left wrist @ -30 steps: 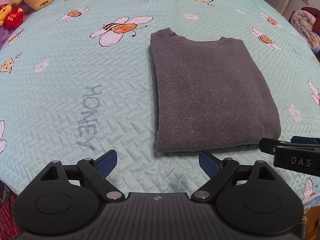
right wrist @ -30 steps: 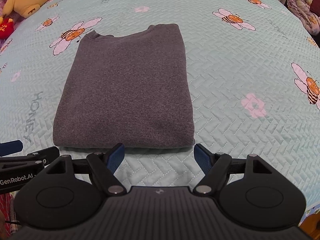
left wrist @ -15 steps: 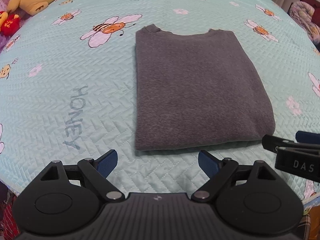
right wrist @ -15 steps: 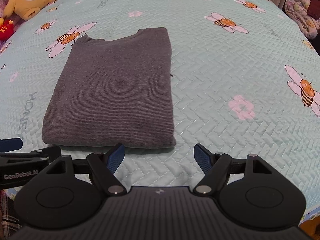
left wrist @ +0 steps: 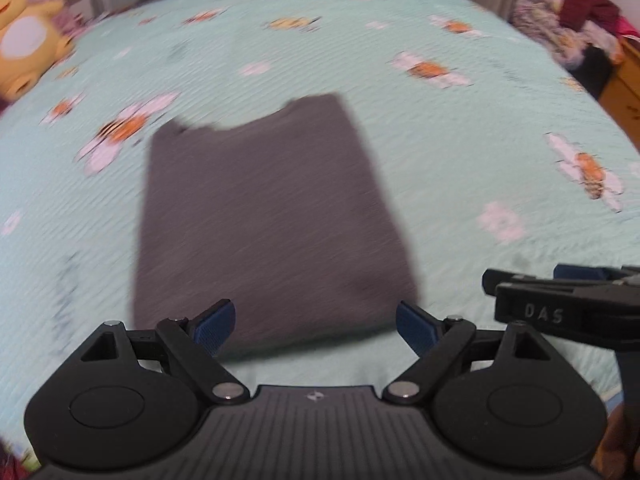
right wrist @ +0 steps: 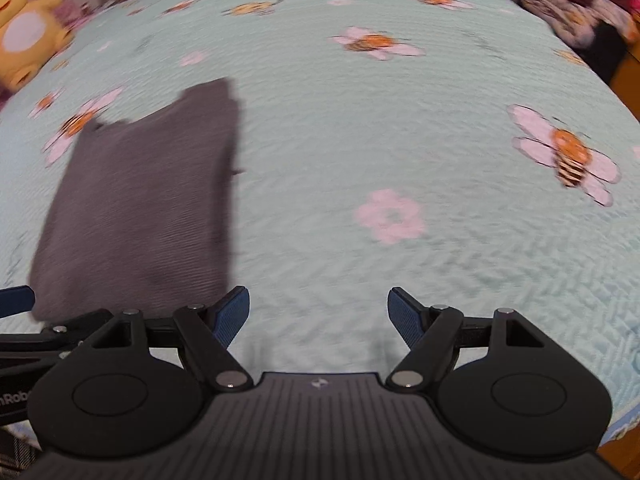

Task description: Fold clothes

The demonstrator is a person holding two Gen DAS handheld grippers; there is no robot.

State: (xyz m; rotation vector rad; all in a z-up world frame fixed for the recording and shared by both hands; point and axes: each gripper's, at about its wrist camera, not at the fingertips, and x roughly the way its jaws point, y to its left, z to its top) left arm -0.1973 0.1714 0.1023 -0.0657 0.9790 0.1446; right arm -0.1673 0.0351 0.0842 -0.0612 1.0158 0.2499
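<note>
Both hand-held grippers have swung to the right since the earlier frames, so the folded grey sweater (left wrist: 264,216) now sits centred ahead of the left hand-held gripper (left wrist: 316,322) and off to the left of the right hand-held gripper (right wrist: 318,310); both views are smeared by motion blur.

Lying flat on the mint-green bee-print bedspread (right wrist: 400,120), the sweater is folded into a narrow rectangle, neckline at the far end, hem at the near end; a yellow plush toy (left wrist: 24,40) sits at the far left, a heap of clothes (left wrist: 568,20) at the far right.

Each gripper's blue pads stand wide apart and hold nothing; the left one hovers just near the hem, the right one over bare bedspread.

Likely risk: with the right gripper so far to the right of the hem, a grab could catch only quilt, or only one corner could lift, skewing the next fold; pinching a single layer would pull the stack apart.
</note>
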